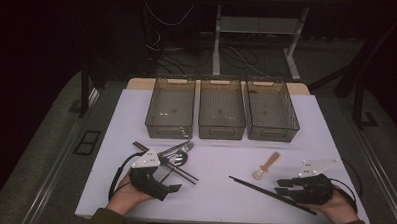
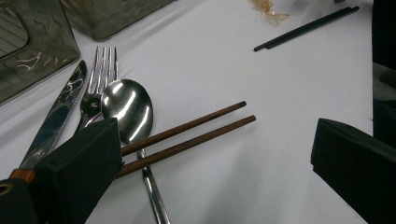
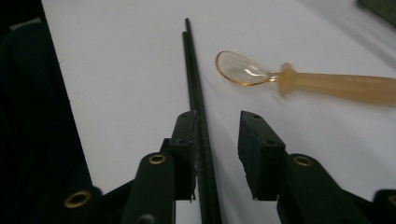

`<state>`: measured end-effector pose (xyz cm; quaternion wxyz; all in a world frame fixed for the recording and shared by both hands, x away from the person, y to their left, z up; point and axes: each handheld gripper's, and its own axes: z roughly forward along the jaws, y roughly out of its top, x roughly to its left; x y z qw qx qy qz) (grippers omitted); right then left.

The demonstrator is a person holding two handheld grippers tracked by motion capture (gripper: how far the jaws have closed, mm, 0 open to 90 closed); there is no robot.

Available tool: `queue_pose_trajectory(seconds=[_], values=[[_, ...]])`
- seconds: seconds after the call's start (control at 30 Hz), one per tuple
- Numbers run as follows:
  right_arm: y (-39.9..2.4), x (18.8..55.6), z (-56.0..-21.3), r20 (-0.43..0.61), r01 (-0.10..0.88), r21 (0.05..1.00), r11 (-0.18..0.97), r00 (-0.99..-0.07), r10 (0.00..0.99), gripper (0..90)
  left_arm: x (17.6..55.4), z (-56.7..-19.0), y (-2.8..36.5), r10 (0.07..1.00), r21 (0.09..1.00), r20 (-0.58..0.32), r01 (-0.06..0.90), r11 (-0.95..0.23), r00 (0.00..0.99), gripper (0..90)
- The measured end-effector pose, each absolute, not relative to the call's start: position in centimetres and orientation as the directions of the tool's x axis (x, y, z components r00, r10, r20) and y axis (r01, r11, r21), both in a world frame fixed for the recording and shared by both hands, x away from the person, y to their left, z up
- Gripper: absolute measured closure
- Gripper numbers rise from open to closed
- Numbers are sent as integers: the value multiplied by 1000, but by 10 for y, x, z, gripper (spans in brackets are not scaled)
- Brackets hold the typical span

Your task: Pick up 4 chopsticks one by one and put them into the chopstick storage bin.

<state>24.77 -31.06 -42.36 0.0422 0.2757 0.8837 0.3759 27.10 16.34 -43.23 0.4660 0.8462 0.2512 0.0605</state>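
Note:
My left gripper (image 1: 171, 182) (image 2: 215, 158) rests at the table's near left, jaws wide open with nothing pressed between them. Just ahead of it lie brown chopsticks (image 1: 177, 167) (image 2: 196, 130) across a metal spoon (image 2: 127, 107), with a fork (image 2: 100, 70) and a knife (image 2: 56, 112) beside them. At the near right, my right gripper (image 1: 283, 187) (image 3: 219, 140) is partly open. Black chopsticks (image 1: 268, 194) (image 3: 194, 74) run between its jaws along the left pad; the right pad stands clear of them. An amber plastic spoon (image 1: 266, 165) (image 3: 327, 84) lies just beyond.
Three smoky translucent bins (image 1: 169, 128) (image 1: 221, 130) (image 1: 272, 132) stand side by side at the back of the white table (image 1: 219, 163). Dark floor with cables and a desk frame lies beyond the far edge.

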Motion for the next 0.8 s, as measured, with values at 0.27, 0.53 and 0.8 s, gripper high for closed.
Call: queue_pose_trajectory(seconds=[0.27, 0.53, 0.8], values=[[-309, 246, -433, 109, 448, 656, 608, -853, 511, 778, 271, -432, 164, 479, 818, -131, 368, -442, 868, 14], [-309, 247, -437, 104, 446, 645, 620, -856, 507, 793, 271, -432, 164, 479, 819, -133, 369, -440, 868, 13], [-308, 248, -439, 97, 442, 635, 634, -859, 502, 808, 271, -432, 164, 478, 818, -133, 368, -441, 868, 13]])
